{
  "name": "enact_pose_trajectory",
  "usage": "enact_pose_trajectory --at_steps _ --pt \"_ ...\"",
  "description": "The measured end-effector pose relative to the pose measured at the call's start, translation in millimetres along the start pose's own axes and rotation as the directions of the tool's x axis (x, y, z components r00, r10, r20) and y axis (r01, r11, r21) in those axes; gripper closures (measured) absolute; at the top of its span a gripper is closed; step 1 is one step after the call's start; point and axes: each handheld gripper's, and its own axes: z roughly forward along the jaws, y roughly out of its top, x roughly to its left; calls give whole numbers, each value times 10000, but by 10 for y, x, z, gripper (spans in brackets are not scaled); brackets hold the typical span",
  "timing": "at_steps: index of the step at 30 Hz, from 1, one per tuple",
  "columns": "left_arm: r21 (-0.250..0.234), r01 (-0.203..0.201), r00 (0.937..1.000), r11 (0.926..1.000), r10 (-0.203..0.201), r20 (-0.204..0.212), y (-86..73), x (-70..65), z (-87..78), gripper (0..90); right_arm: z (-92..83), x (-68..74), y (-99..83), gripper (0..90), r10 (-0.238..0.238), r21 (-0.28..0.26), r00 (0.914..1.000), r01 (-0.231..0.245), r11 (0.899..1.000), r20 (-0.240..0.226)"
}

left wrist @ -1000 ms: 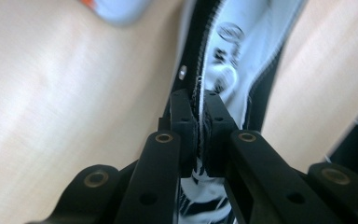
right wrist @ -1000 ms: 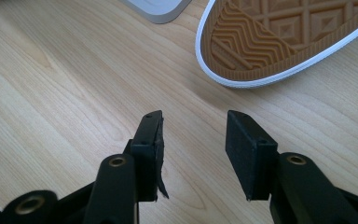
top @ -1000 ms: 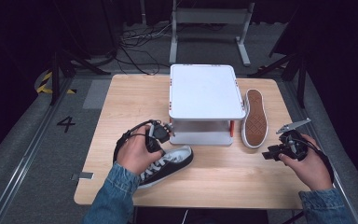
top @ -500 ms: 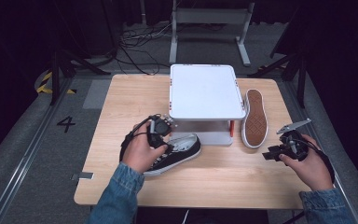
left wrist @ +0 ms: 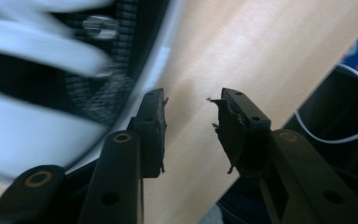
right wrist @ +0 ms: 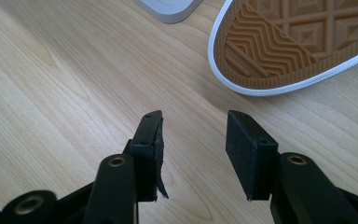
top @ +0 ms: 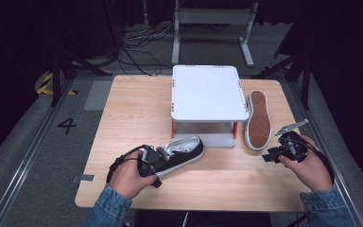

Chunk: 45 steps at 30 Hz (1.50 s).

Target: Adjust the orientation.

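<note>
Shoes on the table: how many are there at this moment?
2. A black sneaker lies upright beside the left gripper; another shoe lies sole-up right of the white stand. None visible under it.

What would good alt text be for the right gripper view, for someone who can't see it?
The right tool hangs open over a light wooden table, its two black jaws apart with nothing between them. Beyond the jaws lies an upturned shoe with a tan patterned rubber sole and white rim, and the corner of a grey stand base sits at the top edge.

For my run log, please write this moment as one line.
left tool: open, beside black sneaker | right tool: open, empty, near sole-up sneaker | white stand: empty top
</note>
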Motion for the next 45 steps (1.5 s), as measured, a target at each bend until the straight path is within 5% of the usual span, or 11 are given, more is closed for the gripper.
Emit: enact_pose_trajectory --at_steps 15,16,19,23,26,29,32,36,38,44,45 --pt "-341 1833 9784 9825 -1857 -905 -61 356 -59 830 -26 -21 -30 580 80 -73 9999 -79 9999 78" --pt "-465 1930 9687 9801 -1979 -1498 -71 407 -75 830 -28 -24 -36 580 97 -67 9999 -96 9999 91" --pt "-828 3135 8937 9460 -3233 -3111 -91 658 -104 547 -27 -28 -58 579 156 -30 9998 -156 9999 111" --pt "-1463 3152 8885 9377 -3457 -3019 -43 952 -89 601 -16 -30 -74 578 205 20 9997 -205 9998 143" --pt "-2715 3088 8815 9116 -3815 -2783 0 1054 -98 602 6 -23 -76 576 153 86 9998 -154 9998 133" --pt "-2891 3039 8843 9078 -3817 -2690 -11 1041 -157 537 13 -14 -76 575 84 148 9999 -86 9999 120" --pt "-3235 3054 9100 8956 -3745 -1776 -98 894 -311 409 6 -23 -79 575 90 111 9999 -91 9999 125" --pt "-3094 1905 9538 9317 -2502 -1663 -127 493 -545 289 0 -17 -70 575 57 88 9999 -58 9999 143" --pt "-2811 1285 9635 9510 -1869 -1918 -66 285 -600 247 -2 -10 -63 574 -12 35 9999 11 10000 126" --pt "-1766 169 9661 9841 -615 -2505 164 151 -412 238 -5 13 -45 572 -82 17 9999 82 10000 91" --pt "-1401 161 9562 9900 -562 -2874 221 179 -342 246 -6 11 -46 571 -88 18 9999 88 10000 117"
